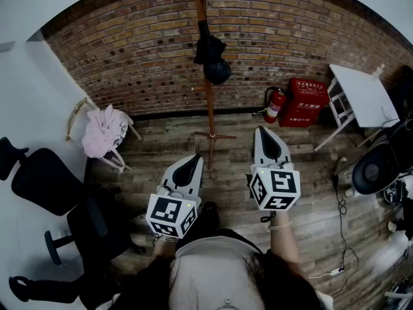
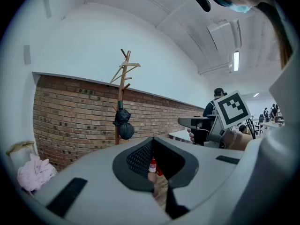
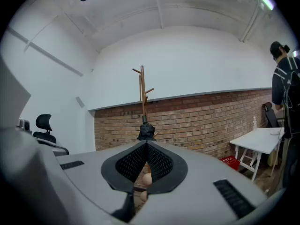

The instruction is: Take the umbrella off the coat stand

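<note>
Hanging on the wooden coat stand (image 1: 210, 112), the black folded umbrella (image 1: 211, 58) sits about halfway up the pole, in front of the brick wall (image 1: 129, 50). To the right of the stand's foot a red fire extinguisher (image 1: 274, 105) stands beside a red box (image 1: 306, 103), and further right is a white table (image 1: 361, 94). To the left a pink cloth (image 1: 103, 131) lies on a small chair (image 1: 79, 110). Both my grippers are well apart from the umbrella — the left gripper (image 1: 193, 159) and the right gripper (image 1: 264, 132) point level toward the stand, each with its jaws pressed together and empty.
</note>
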`<move>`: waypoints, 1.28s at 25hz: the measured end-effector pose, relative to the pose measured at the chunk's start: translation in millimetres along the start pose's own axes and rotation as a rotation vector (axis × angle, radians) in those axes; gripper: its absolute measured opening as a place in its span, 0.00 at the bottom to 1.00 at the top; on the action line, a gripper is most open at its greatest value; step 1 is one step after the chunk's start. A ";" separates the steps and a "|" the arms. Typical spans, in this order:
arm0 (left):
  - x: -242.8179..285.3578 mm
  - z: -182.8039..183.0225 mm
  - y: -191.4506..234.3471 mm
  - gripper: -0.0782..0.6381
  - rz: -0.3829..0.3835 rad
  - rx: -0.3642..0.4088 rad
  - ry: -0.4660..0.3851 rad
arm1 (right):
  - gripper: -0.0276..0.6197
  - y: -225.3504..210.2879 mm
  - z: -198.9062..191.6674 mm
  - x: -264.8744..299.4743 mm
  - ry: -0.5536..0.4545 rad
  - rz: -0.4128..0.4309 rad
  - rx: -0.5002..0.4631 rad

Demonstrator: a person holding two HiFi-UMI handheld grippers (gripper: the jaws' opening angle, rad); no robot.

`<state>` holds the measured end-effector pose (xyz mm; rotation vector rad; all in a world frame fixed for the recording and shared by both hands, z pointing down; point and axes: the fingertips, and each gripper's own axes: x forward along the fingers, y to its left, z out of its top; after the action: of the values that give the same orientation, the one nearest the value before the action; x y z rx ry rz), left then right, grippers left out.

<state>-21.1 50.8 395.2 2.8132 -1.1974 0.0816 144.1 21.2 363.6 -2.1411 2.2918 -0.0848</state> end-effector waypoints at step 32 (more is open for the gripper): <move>66.5 2.8 104.1 0.12 -0.041 -0.031 -0.008 | 0.10 26.0 3.0 128.6 0.017 -0.013 -0.061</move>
<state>-50.1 -69.1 403.6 2.8120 -1.1326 0.0479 109.5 -105.4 363.8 -2.1925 2.3194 -0.0334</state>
